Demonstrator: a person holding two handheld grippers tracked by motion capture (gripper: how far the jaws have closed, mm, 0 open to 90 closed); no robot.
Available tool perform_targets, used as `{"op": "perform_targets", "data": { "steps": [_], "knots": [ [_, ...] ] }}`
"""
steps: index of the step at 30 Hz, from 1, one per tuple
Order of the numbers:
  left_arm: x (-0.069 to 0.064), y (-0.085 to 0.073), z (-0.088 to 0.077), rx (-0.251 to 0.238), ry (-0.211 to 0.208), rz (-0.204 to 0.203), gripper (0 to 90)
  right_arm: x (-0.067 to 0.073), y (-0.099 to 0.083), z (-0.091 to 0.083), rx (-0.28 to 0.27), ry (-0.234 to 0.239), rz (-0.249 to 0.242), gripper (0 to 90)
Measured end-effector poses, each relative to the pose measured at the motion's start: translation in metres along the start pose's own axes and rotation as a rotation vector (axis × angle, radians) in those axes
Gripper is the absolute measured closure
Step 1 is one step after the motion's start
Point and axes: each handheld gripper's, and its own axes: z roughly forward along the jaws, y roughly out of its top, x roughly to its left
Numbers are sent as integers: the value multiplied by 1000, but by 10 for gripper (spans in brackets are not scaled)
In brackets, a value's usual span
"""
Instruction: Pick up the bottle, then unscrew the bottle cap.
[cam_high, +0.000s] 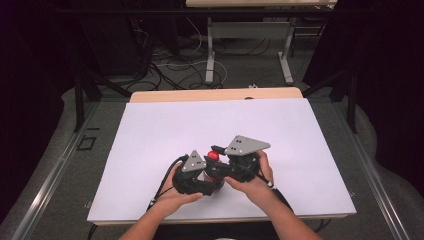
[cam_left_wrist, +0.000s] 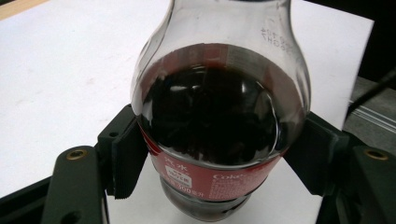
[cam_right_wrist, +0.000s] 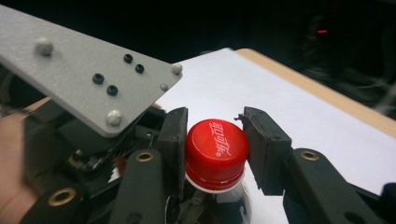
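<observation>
Table (cam_high: 150, 130): white surface with a wooden strip along its far edge; it carries the work, which sits near the middle of the near edge.
Left gripper (cam_left_wrist: 219, 154): held in the person's left hand (cam_high: 170, 192) at the near edge of the surface; its two black jaws are closed on the body of the bottle, one pad (cam_left_wrist: 126, 158) pressed flat against the red label on one side, the other pad against the opposite side.
Right gripper (cam_right_wrist: 215, 149): held in the person's right hand (cam_high: 252, 185) just to the right of the left gripper, the two touching or nearly so in the high view; its jaws are closed around the cap, the left pad (cam_right_wrist: 176, 142) touching the cap's side; at the right pad the contact is less plain, a thin gap may remain near its top corner.
Bottle (cam_left_wrist: 219, 107): clear plastic, filled with dark cola to the shoulder, red label round its lower body; it lies between the left gripper's pads, held above the surface near the middle of the near edge, neck pointing away from that gripper.
Cap (cam_right_wrist: 216, 151): red, with white lettering on top, seated on the bottle's neck; it sits squarely between the right gripper's two pads, its top level with their upper ends.
</observation>
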Motion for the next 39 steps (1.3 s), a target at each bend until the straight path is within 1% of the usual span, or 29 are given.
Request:
{"op": "perform_targets", "data": {
  "steps": [1,2,3,4,5,6,7,8,9,10,11,12,13,14,15,16,17,19,20,22,23,24,27,28,29,35,36,37,39],
  "knots": [
    [0,0,-1,7,-17,6,296,-5,0,0,-5,48,-5,612],
    [-1,0,0,-1,-15,10,296,-11,0,-1,-7,100,-17,612],
    [-2,0,-1,15,-31,4,296,-16,0,-1,-6,153,-38,613],
    [-3,-1,-1,13,-37,-2,296,-21,0,-1,3,197,-33,613],
    [-4,-1,-1,5,-29,17,296,-26,0,-2,10,237,-38,613],
    [-5,-1,-1,7,-33,10,296,-30,0,-1,3,276,-63,613],
    [-5,-2,-1,6,-29,8,296,-32,0,-1,8,305,-63,612],
    [-4,-1,-2,16,-32,11,296,-35,0,0,5,318,-64,610],
    [-4,-1,-2,16,-29,2,296,-35,0,1,4,318,-62,607],
    [-4,0,-3,15,-18,10,296,-34,0,0,6,302,-49,605],
    [-4,0,-3,15,-18,10,296,-31,1,0,1,279,-35,594],
    [-4,-1,-3,-5,1,-5,296,-27,1,0,2,249,-34,555],
    [-3,-1,-4,-2,7,-3,295,-22,2,0,-3,198,-26,529],
    [-3,-1,-4,-2,7,-3,296,-17,3,0,7,139,-12,512],
    [-2,-1,-4,-3,16,-5,296,-17,3,0,7,139,-12,512],
    [-1,0,-6,8,16,-10,296,-6,4,1,7,41,47,496],
    [-1,0,-6,5,18,-20,296,1,3,2,-4,-7,51,484],
    [-1,0,-6,10,21,-14,295,13,2,4,5,-115,24,485],
    [-2,-1,-4,-8,44,-24,295,18,3,6,7,-148,13,485],
    [-3,0,-4,0,57,-21,295,25,2,9,-20,-208,5,484],
    [-4,-1,-3,-9,66,-26,296,27,1,10,-30,-228,5,485],
    [-5,0,-3,-1,73,-16,296,29,1,11,-43,-244,15,485],
    [-6,0,-4,-6,67,-19,296,30,1,15,-52,-283,-2,499],
    [-6,0,-4,-7,64,-19,296,29,1,15,-60,-286,9,502],
    [-6,0,-4,-7,64,-19,296,28,0,15,-70,-277,29,505],
    [-6,0,-4,-5,60,-18,296,23,-5,9,-79,-224,80,548],
    [-6,0,-3,-12,65,-22,296,22,-6,8,-76,-218,78,554],
    [-5,0,-5,8,56,-14,296,22,-6,6,-74,-213,75,568],
    [-5,0,-5,7,53,-12,296,21,-7,4,-79,-194,69,587]
  ]
}}
